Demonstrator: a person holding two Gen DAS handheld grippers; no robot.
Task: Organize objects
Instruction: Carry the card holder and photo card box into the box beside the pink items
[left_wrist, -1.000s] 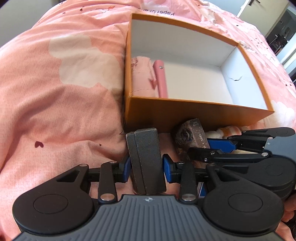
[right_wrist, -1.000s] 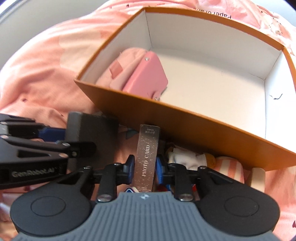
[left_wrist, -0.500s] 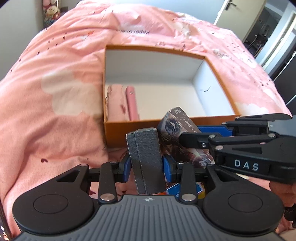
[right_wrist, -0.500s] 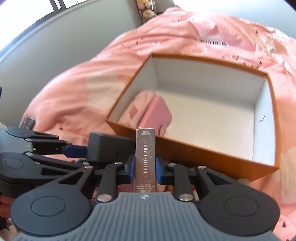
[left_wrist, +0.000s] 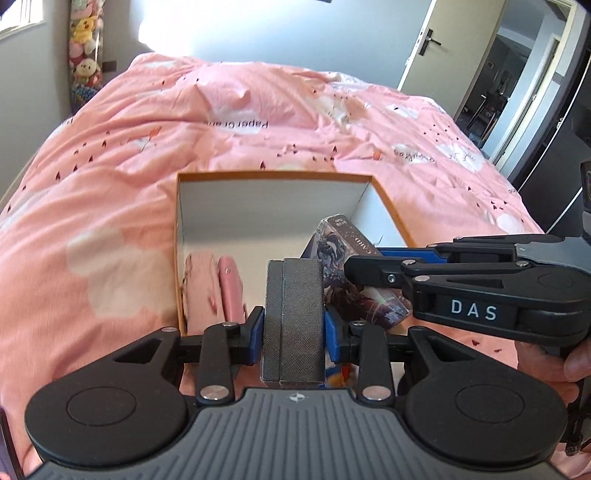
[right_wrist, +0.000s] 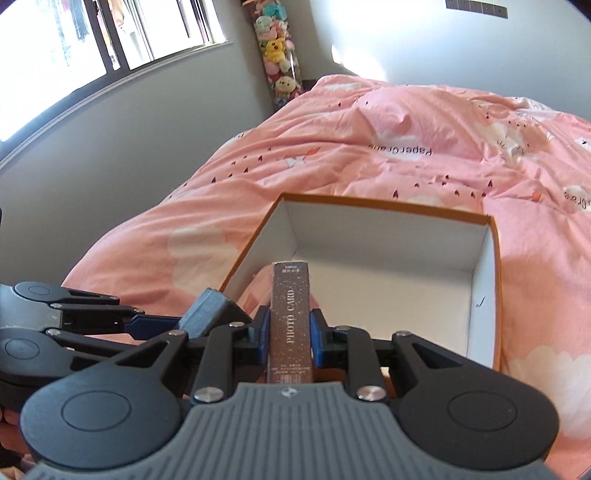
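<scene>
My left gripper (left_wrist: 293, 326) clamps an upright dark grey box (left_wrist: 295, 295) between its blue pads, and its jaws are closing on it. My right gripper (right_wrist: 290, 332) is shut on a slim brown "PHOTO CARD" box (right_wrist: 290, 302), held upright. Both hover above the near edge of an open orange box with white inside (left_wrist: 273, 173), (right_wrist: 384, 205). In the left wrist view the right gripper (left_wrist: 365, 260) reaches in from the right with the card box (left_wrist: 340, 243). At the box's left end lie a pink pouch (left_wrist: 229, 288) and a pink cloth (left_wrist: 199, 284).
The orange box rests on a bed with a pink printed duvet (left_wrist: 110, 184). A tall column of plush toys (right_wrist: 277, 55) stands by the grey wall at the bed's head. A window (right_wrist: 55, 55) is at left, an open door (left_wrist: 443, 55) at right.
Both grippers have risen with their boxes still held. The orange box now sits lower and farther off in both views, and the room's walls, window and door have come into sight.
</scene>
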